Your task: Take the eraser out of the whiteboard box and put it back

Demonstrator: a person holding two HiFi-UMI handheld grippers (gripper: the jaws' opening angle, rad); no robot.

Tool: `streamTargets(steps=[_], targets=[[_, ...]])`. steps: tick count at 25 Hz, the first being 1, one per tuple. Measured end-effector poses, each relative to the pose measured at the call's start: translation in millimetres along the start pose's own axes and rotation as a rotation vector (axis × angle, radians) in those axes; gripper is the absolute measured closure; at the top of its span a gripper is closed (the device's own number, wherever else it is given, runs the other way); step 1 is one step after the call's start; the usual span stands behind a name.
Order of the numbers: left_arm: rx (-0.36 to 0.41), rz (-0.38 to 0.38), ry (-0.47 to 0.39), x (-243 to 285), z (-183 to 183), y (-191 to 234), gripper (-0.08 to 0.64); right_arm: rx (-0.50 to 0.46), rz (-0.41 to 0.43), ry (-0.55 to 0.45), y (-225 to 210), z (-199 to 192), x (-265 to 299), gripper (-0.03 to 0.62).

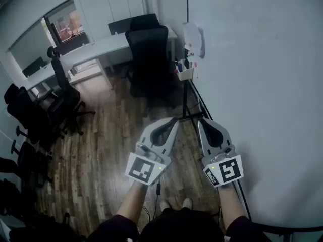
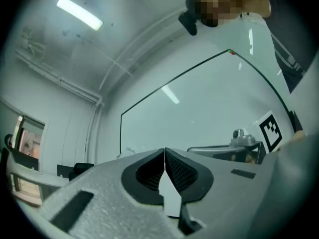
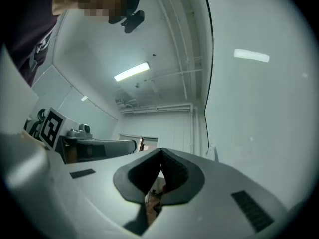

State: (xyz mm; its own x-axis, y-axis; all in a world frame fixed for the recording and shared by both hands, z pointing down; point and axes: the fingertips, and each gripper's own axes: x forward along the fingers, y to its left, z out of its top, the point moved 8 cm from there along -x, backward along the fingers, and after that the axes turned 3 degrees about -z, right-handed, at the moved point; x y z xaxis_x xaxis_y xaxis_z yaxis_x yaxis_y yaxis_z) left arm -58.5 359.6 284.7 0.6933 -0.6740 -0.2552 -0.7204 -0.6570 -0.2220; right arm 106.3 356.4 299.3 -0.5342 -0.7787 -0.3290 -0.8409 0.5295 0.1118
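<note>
The white whiteboard box (image 1: 184, 71) hangs at the whiteboard's (image 1: 262, 84) left edge, with marker tips showing above its rim. I cannot make out the eraser in it. Both grippers are held side by side well short of the box, pointing toward it. My left gripper (image 1: 174, 120) is shut with nothing in it, its pads meeting in the left gripper view (image 2: 164, 151). My right gripper (image 1: 202, 121) is also shut and empty, its jaws closed in the right gripper view (image 3: 160, 152). Each gripper view shows the other gripper beside it.
A pale object (image 1: 193, 38) sticks to the board above the box. A black office chair (image 1: 148, 54) stands at a white desk (image 1: 96, 49) just left of the box. More chairs (image 1: 60, 100) stand at the left. The board's stand legs (image 1: 187, 116) rest on the wooden floor.
</note>
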Motion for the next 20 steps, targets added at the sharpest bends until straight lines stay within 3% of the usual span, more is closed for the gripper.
streamTargets(steps=[5, 20], targets=[[-0.047, 0.002, 0.008, -16.6, -9.2, -11.7, 0.554, 0.038, -0.012, 0.043, 13.1, -13.6, -18.2, 0.589], [-0.107, -0.020, 0.049, -16.3, -22.8, -21.1, 0.554, 0.060, -0.021, 0.040, 13.6, -14.1, -39.4, 0.589]])
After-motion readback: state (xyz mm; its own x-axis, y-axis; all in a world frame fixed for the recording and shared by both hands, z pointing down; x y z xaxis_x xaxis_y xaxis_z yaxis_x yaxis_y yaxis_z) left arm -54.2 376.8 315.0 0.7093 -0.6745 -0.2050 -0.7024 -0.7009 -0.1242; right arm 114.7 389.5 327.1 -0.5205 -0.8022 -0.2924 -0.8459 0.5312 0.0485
